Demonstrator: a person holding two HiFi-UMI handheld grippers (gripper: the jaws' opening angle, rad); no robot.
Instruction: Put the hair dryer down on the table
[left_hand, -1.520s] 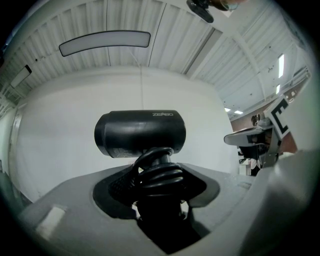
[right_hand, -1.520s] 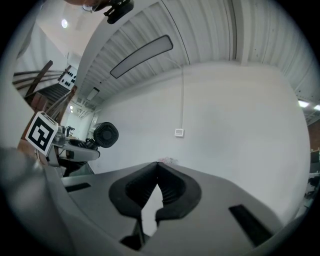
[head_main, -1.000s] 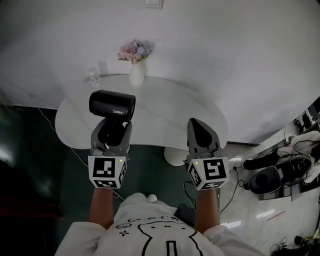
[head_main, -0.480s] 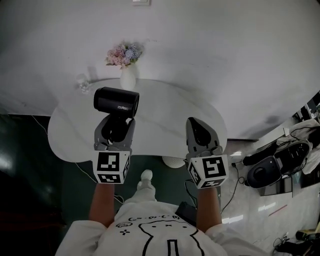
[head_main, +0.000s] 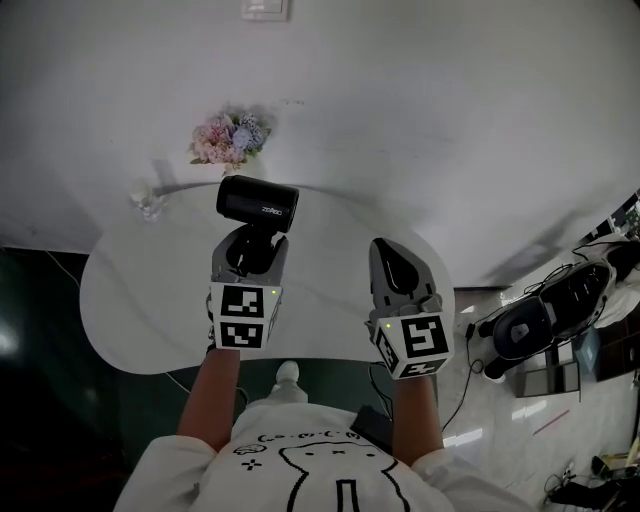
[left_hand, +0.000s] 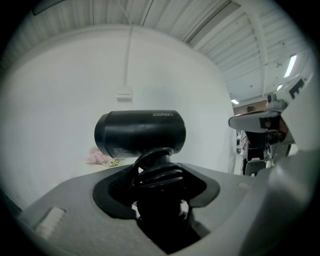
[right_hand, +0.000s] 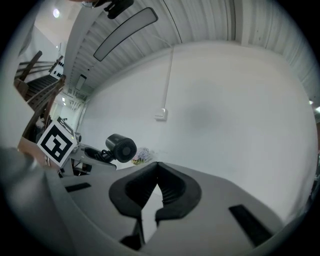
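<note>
Now, head view first: the left gripper is clamping the dryer by its handle, with the jaws partly spread around it. The dryer is sitting at 12 o'clock from those jaws. Its barrel is running crosswise, roughly 10 to 4, and appears to be up off the far half of the table. The right gripper is hanging at 3 o'clock from the left one, pinched to a point and carrying nothing.

Left gripper view: the ribbed handle is running straight down between the pads, and the barrel is lying 9 to 3 across the top.

Right gripper view: the jaws are meeting at their tips with nothing between them, and the dryer is showing at 10 o'clock.

My read is that the left one is doing this job alone: straight down, then laying the barrel on its side.
</note>
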